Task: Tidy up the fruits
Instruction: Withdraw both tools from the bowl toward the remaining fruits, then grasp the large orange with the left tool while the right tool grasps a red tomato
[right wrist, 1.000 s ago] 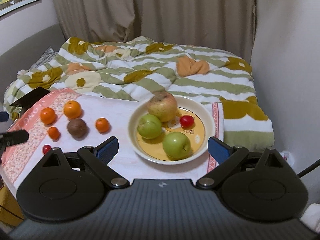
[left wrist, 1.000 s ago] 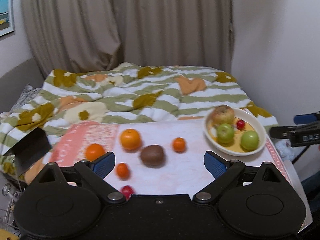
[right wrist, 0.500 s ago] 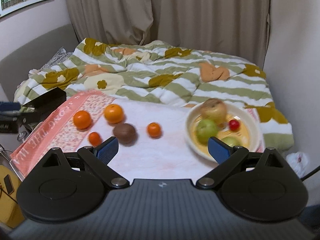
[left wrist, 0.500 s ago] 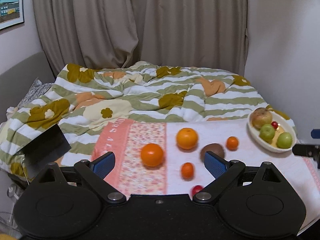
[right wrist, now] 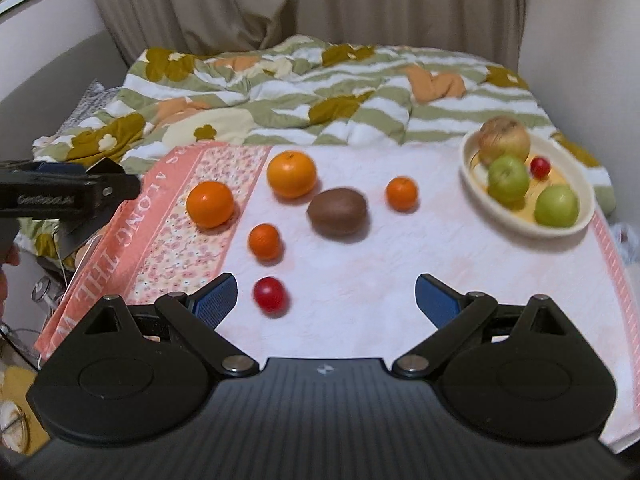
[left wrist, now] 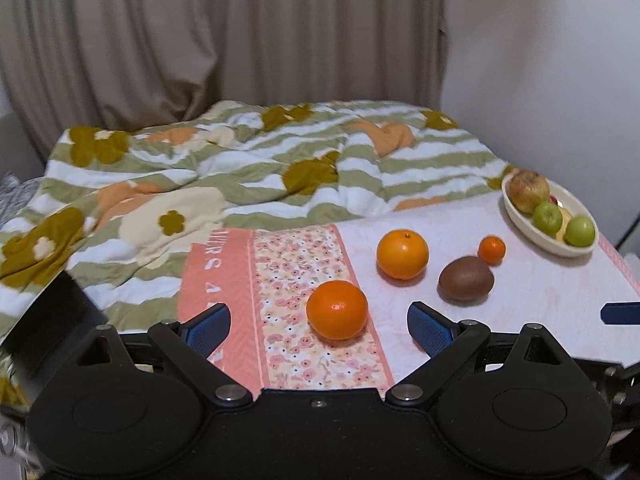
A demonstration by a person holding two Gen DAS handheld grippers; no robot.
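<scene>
On the white and pink cloth (right wrist: pixel 360 264) lie two large oranges (right wrist: pixel 210 204) (right wrist: pixel 291 174), two small oranges (right wrist: pixel 264 241) (right wrist: pixel 402 193), a brown kiwi (right wrist: pixel 337 212) and a small red fruit (right wrist: pixel 270 294). A cream bowl (right wrist: pixel 576 226) at the right holds a russet apple (right wrist: pixel 504 138), two green apples and a red fruit. My left gripper (left wrist: pixel 318 324) stands open just before the nearer large orange (left wrist: pixel 337 309). My right gripper (right wrist: pixel 325 298) is open, the small red fruit just inside its left finger.
A crumpled striped and flowered blanket (left wrist: pixel 240 176) covers the bed behind the cloth. Curtains (left wrist: pixel 224 36) hang at the back, a wall stands close on the right. The left gripper's side (right wrist: pixel 60 196) shows at the left edge of the right wrist view.
Both grippers have swung left and come nearer the loose fruits. The large orange now sits between the left fingers' line; the bowl has slid to the right in both views.
</scene>
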